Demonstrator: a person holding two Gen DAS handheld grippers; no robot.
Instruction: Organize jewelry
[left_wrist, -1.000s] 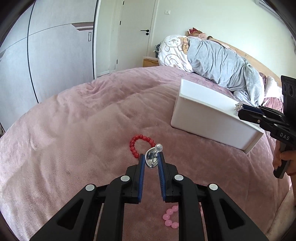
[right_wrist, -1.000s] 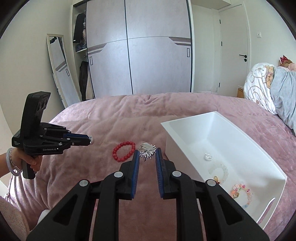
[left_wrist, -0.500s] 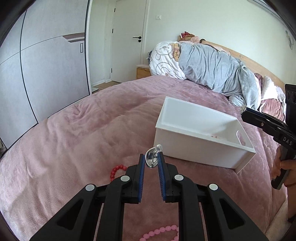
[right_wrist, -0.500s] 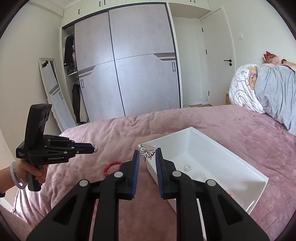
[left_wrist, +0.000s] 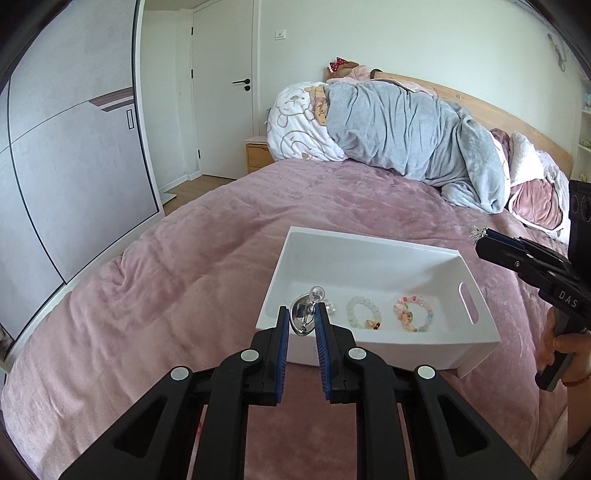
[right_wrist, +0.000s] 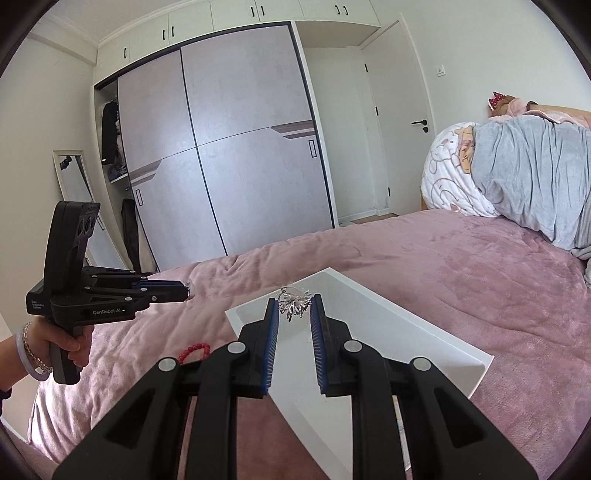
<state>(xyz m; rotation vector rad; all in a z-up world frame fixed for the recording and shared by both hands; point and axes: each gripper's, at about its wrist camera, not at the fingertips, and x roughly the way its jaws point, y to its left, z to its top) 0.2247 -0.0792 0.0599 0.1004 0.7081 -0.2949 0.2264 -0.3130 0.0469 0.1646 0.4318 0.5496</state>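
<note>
left wrist: silver ring (left_wrist: 303, 319) over white bin (left_wrist: 476, 349)

A white box (left_wrist: 373, 354) sits on the dusty-pink bed (left_wrist: 184, 266). Inside the box lie a pale green bracelet (left_wrist: 364, 313) and a pastel multicoloured bracelet (left_wrist: 413, 318). Left of the box, a red bead bracelet (right_wrist: 194, 350). Both grippers are black with blue-lined jaws.

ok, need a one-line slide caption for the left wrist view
Left gripper holds a silver ring at the near rim of the white bin, two beaded bracelets inside.
</note>
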